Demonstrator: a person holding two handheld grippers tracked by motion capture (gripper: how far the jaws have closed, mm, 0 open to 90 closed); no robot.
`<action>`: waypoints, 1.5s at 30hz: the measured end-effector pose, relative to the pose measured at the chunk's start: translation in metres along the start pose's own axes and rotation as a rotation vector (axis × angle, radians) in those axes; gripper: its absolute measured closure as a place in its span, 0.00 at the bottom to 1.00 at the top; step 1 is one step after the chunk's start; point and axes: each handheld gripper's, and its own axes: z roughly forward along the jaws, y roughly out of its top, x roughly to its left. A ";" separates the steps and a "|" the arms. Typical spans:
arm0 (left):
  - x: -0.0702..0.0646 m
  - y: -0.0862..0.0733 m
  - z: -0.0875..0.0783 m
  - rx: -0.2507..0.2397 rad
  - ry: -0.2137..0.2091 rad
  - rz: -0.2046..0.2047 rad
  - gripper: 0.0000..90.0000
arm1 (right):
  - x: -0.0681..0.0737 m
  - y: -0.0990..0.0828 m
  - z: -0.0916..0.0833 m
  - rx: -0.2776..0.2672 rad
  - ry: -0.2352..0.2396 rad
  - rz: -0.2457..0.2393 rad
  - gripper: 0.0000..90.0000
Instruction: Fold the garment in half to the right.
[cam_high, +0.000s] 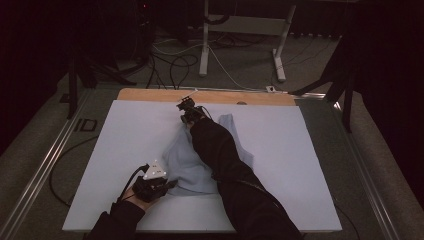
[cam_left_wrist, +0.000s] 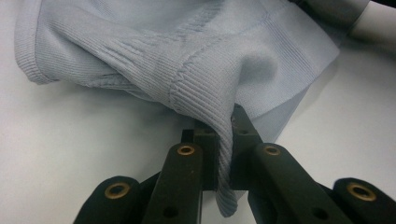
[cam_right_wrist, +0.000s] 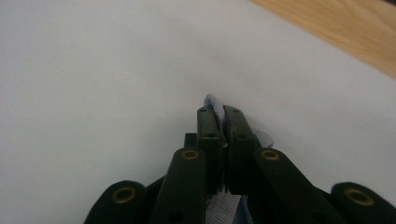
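Observation:
A pale blue knitted garment lies crumpled in the middle of the white table cover. My left gripper is at its near left edge, shut on a ribbed hem of the garment; the black jaws pinch the fabric between them. My right gripper reaches to the far end of the garment, near the back of the cover. In the right gripper view its jaws are shut on a thin edge of the same blue fabric. A dark sleeve covers part of the garment.
A strip of wooden tabletop shows beyond the white cover's far edge. Behind the table are cables on the floor and the white legs of a frame. Metal rails run along both sides of the table.

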 end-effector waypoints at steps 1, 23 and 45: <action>0.000 0.000 0.000 -0.003 -0.002 -0.006 0.96 | 0.000 0.000 -0.002 0.000 -0.001 -0.002 0.97; -0.011 0.020 -0.008 0.000 -0.032 0.044 0.96 | -0.012 0.006 -0.037 -0.055 0.034 -0.022 0.97; -0.025 0.053 -0.005 -0.003 -0.056 0.123 0.96 | -0.032 0.006 -0.069 -0.121 0.040 0.001 0.97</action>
